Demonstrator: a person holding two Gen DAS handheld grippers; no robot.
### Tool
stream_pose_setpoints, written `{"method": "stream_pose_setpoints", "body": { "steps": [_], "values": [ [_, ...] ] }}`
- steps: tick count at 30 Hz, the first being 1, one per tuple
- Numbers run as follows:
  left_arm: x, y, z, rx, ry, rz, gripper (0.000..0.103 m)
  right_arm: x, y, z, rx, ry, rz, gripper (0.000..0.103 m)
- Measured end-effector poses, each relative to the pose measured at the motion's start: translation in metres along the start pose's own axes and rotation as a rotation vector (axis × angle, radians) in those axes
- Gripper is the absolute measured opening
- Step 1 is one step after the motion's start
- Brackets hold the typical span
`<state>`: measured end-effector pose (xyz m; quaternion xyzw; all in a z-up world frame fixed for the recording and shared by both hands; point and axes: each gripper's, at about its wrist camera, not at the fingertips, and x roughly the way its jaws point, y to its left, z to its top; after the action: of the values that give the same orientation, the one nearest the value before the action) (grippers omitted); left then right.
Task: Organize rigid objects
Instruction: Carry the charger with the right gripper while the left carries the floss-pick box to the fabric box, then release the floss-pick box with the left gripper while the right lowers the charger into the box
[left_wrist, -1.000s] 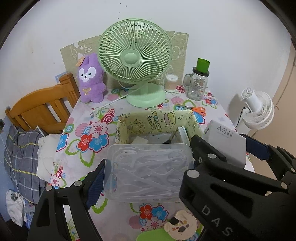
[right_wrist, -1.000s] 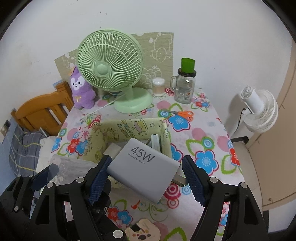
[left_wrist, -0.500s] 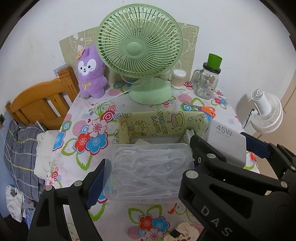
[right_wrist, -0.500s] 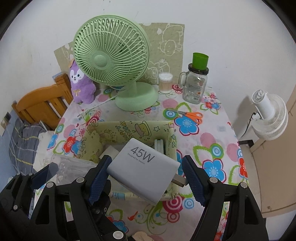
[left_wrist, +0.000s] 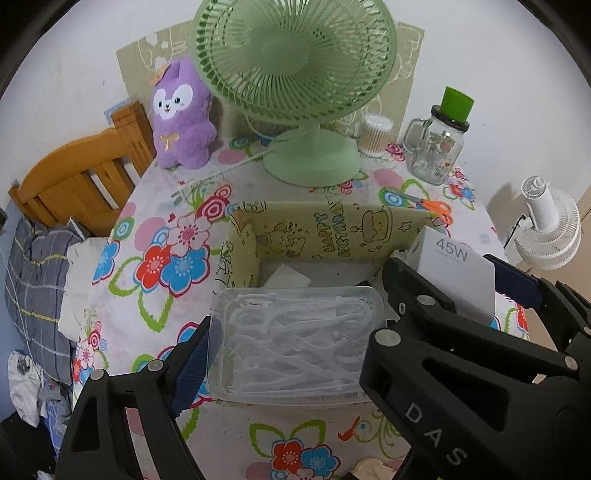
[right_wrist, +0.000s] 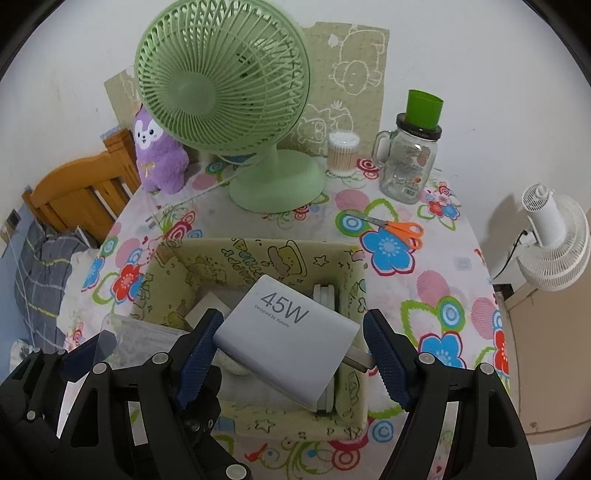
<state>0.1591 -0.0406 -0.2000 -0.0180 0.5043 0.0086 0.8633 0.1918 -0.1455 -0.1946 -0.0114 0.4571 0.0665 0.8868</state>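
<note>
Left wrist view: my left hand-held gripper (left_wrist: 291, 354) clamps a clear floss-pick box (left_wrist: 295, 343) over the storage bin's (left_wrist: 240, 254) near wall, which could snag it; right wrist view: my right hand-held gripper (right_wrist: 291, 354) pinches a 45W charger (right_wrist: 291, 332) diagonally above the bin's inside, where its prongs might slip.

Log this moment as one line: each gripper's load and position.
left gripper: shut on clear plastic box, over storage bin | right gripper: shut on 45W charger, over bin | neither released

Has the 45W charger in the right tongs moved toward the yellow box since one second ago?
Yes. The 45W charger now hangs over the yellow box, whose near wall it earlier overlapped.
</note>
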Motion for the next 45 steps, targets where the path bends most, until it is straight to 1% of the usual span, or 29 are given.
{"method": "stream_pose_setpoints", "body": {
  "steps": [5,7,8,10,12,17,21,24,27,29,31,32,34,37,40,45],
  "values": [
    [0.013,0.002,0.001,-0.014,0.028,0.001,0.089,0.013,0.001,0.001,-0.009,0.009,0.001,0.08],
    [0.017,0.002,0.001,-0.014,0.036,0.009,0.095,0.019,0.001,0.002,-0.018,0.018,0.012,0.08],
    [0.018,0.002,0.002,-0.015,0.038,0.011,0.097,0.021,0.002,0.002,-0.022,0.022,0.017,0.08],
    [0.019,0.003,0.003,-0.022,0.039,0.024,0.099,0.026,0.003,0.005,-0.025,0.02,0.041,0.08],
    [0.022,0.004,0.004,-0.023,0.051,0.047,0.1,0.029,0.005,0.007,-0.043,0.014,0.042,0.08],
    [0.032,0.008,0.008,-0.014,0.139,0.055,0.1,0.04,0.01,0.011,-0.084,0.029,0.094,0.08],
    [0.037,0.011,0.006,-0.018,0.154,0.081,0.1,0.049,0.016,0.012,-0.117,0.046,0.116,0.08],
    [0.041,0.013,0.007,-0.019,0.163,0.086,0.1,0.056,0.018,0.011,-0.108,0.06,0.141,0.081],
    [0.044,0.015,0.007,-0.02,0.173,0.1,0.1,0.06,0.02,0.01,-0.1,0.065,0.14,0.081],
    [0.046,0.016,0.007,-0.025,0.185,0.109,0.1,0.059,0.019,0.009,-0.094,0.056,0.12,0.081],
    [0.045,0.014,0.007,-0.02,0.184,0.11,0.1,0.054,0.017,0.01,-0.098,0.038,0.1,0.083],
    [0.043,0.013,0.007,-0.016,0.178,0.106,0.1,0.052,0.016,0.01,-0.102,0.033,0.095,0.088],
    [0.04,0.009,0.008,-0.007,0.168,0.093,0.1,0.047,0.013,0.01,-0.1,0.023,0.081,0.091],
    [0.034,0.004,0.008,0.013,0.153,0.07,0.1,0.039,0.006,0.009,-0.076,0.025,0.064,0.091],
    [0.027,-0.003,0.006,0.049,0.126,0.08,0.1,0.03,0.0,0.005,-0.06,0.029,0.05,0.091],
    [0.012,-0.01,0.003,0.08,0.086,0.033,0.1,0.013,-0.006,-0.001,-0.024,0.019,0.051,0.092]
  ]
}}
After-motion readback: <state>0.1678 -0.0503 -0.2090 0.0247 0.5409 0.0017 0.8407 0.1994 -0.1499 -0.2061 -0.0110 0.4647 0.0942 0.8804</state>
